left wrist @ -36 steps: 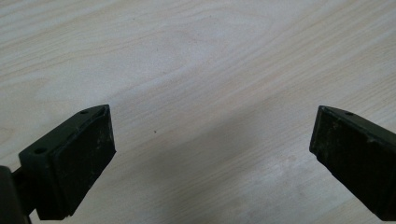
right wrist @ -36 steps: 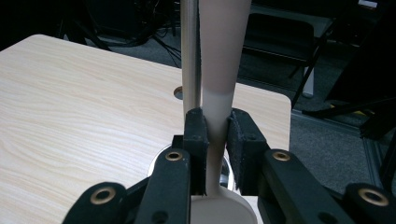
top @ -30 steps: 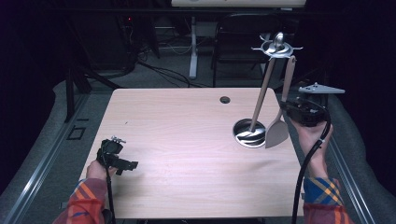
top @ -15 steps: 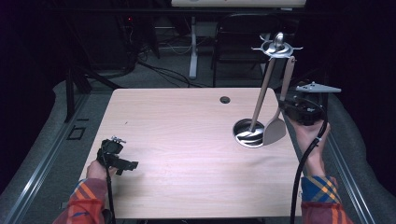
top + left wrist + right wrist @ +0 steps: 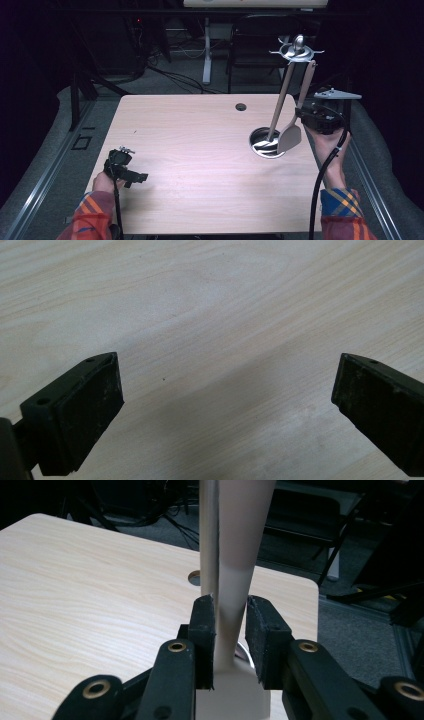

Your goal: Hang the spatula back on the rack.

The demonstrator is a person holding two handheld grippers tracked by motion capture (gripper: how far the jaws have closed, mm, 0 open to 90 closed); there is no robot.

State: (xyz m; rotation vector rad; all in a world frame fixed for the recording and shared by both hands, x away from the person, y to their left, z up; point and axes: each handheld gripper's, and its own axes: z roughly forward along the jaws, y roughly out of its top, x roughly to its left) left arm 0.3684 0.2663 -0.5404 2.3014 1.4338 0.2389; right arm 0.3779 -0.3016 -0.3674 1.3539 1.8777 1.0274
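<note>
spatula [image 5: 290,136] blade swung slightly left toward stand base [image 5: 266,145] | beige, hanging near desk's right edge | right gripper [image 5: 230,630] pinching its handle | left gripper [image 5: 225,395] spread, near left edge

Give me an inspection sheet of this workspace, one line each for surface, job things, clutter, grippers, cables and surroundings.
Surface: light wooden table, bare apart from a small dark round hole near the far edge.
Job's things: metal utensil stand with a round base and hook top; a pale spatula hangs from it.
Clutter: nothing seen.
Grippers: left hand-held gripper open over bare wood; right hand-held gripper shut on the spatula's handle.
Cables: a black cable trails from the right hand-held gripper; another runs from the left.
Surroundings: dark room, chair and floor cables beyond the table.
</note>
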